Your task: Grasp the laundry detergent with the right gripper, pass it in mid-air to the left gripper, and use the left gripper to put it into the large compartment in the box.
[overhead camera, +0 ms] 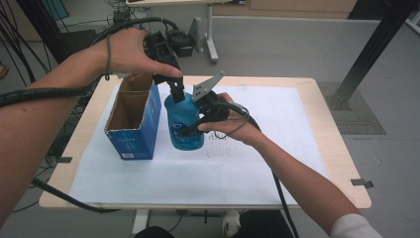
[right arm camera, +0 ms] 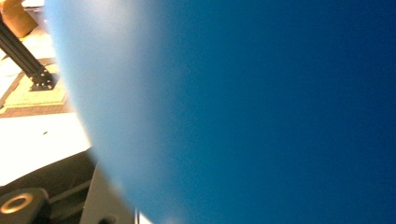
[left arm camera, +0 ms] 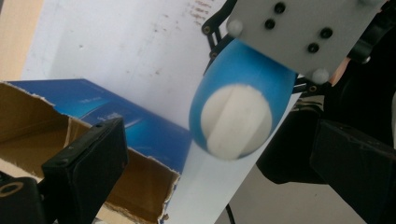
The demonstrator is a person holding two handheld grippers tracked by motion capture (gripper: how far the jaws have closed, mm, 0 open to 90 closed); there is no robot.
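bottle [overhead camera: 184, 124] gripped by right gripper [overhead camera: 198, 125] fingers, left gripper [left arm camera: 224, 154] fingers open above

So on my bench [overhead camera: 327, 148] there's a paper sheet [overhead camera: 198, 168], with the open box [overhead camera: 132, 116] standing on its left part. The bottle [overhead camera: 184, 124] sits just right of the box, my right tool [overhead camera: 190, 130] against its right side and my left tool [overhead camera: 176, 91] over its top.

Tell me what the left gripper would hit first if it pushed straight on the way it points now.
Probably the white cap of the blue bottle, which sits between the jaws' lines ahead of the left gripper. Depth is unclear. The open box lies off to the side.
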